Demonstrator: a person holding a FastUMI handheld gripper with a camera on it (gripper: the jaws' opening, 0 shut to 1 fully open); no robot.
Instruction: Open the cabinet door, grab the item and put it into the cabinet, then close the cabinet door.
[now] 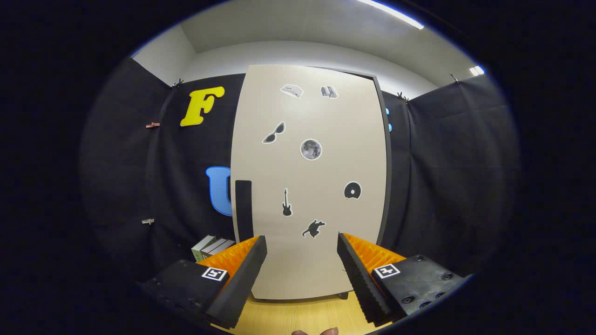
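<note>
Gripper view showed the tongs [301, 253] spread wide and empty above a pale wooden bench [298, 316]. At twelve o'clock stood the cabinet door [309, 186], shut, stickered. Boxed items [210, 248] sat at ten o'clock beside black cloth walls [447, 177].

The cabinet door [309, 186] stands on the table [298, 316], books [212, 247] to its left.

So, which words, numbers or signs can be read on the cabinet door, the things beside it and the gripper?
Cabinet door: no words, picture stickers only (sunglasses, moon, guitar, cat).
Book-like items beside the door: too small to read.
Hand-held gripper, open, fingers facing the door: square coded markers, no readable text.
</note>
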